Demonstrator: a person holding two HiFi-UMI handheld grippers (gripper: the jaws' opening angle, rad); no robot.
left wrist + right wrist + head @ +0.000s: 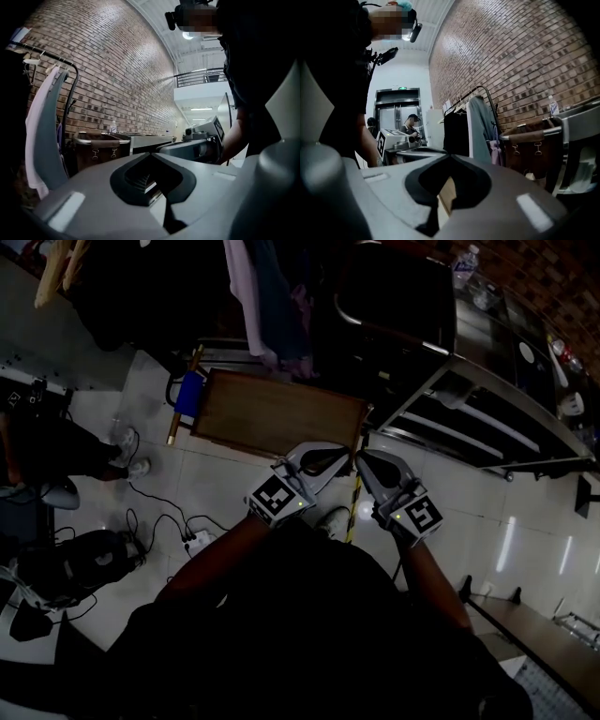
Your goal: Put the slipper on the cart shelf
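Far left, a white power strip and its cables lie on the pale floor tiles, with somebody's shoes just beyond them. Moving in, clothes hang at the far side, and a brown wooden board lies flat below them. Now the left gripper, held close to the body over the board's near right corner. Its own view shows the jaws closed tip to tip with nothing between them. Right beside it is the right gripper, its tips almost meeting the left's. Its jaws are likewise pressed together and empty. The slipper? Can't pick it out in any view, and a pale shape on the floor under the pair is too dim to name. Far right stands the metal cart, its shelf well apart from both grippers.
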